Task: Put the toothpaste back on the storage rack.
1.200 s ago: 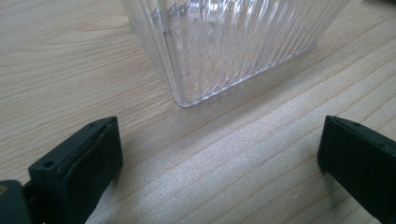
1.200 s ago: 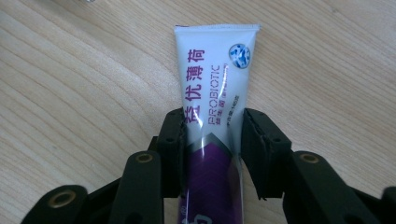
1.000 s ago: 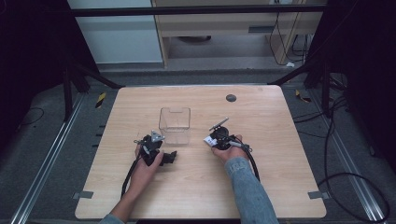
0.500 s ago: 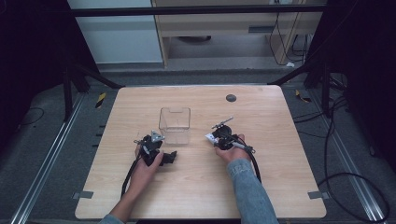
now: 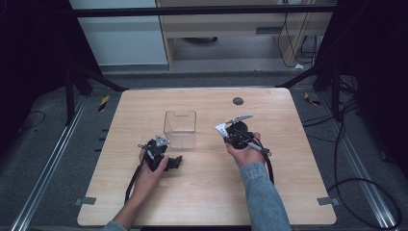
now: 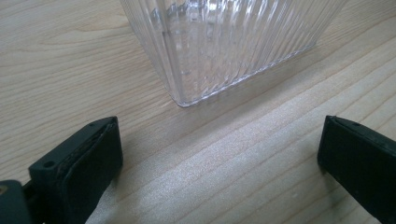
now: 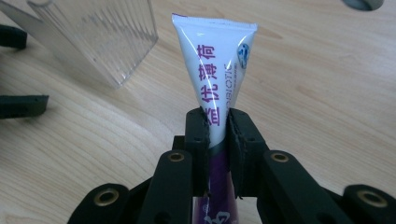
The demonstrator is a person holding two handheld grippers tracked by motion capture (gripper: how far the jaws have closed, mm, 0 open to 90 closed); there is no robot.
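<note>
From above, the right gripper [image 5: 230,126] carries something small and pale over the worktop [image 5: 288,192], right of the clear container [image 5: 180,129]. The right gripper view makes it plain: a white-and-purple tube [image 7: 217,79] is clamped between jaws that have just been closing, its flat crimped end pointing away. The left gripper [image 5: 174,162] rests beside the container; its own view shows the jaws standing wide apart with nothing between them, the container's ribbed corner [image 6: 187,93] just ahead.

Place: a lab recording rig
Signs: wooden counter [image 5: 288,192] inside black frame bars [image 5: 202,10], metal floor rails [image 5: 48,168], loose cables [image 5: 365,192]
</note>
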